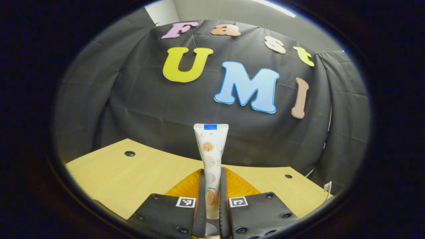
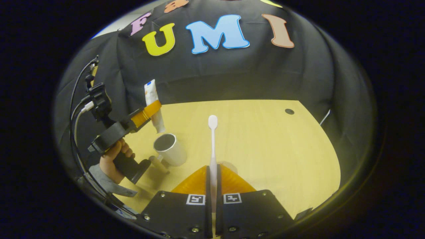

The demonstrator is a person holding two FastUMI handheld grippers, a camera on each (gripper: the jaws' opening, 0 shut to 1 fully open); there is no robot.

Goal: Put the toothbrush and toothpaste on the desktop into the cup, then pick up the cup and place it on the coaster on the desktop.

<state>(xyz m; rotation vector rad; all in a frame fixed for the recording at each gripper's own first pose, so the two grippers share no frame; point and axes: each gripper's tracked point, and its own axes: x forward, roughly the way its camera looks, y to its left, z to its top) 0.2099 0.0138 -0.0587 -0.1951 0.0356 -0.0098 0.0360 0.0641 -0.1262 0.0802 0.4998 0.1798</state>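
Left gripper view: my left tongs (image 1: pixel 212 196) clamp toothpaste (image 1: pixel 211 149), tube upright along fingers, above counter (image 1: pixel 109 176).

Right gripper view: right tongs (image 2: pixel 212 186) pinch toothbrush (image 2: pixel 212 142), head forward; cup (image 2: pixel 170 149) ahead-left, directly beneath toothpaste — left hand (image 2: pixel 114 159) nearer.

We see both views fairly dim, lit from overhead: a bright ceiling strip (image 1: pixel 275 8) at the far top of the left gripper view. Heavy fisheye bending; the desk (image 2: pixel 265 139) edge curves and corners darken. Centre sharp, rims soft. Soft shadows on the desk beside the cup (image 2: pixel 170 149). Mild sheen on the toothpaste (image 1: pixel 211 156), no harsh glare.
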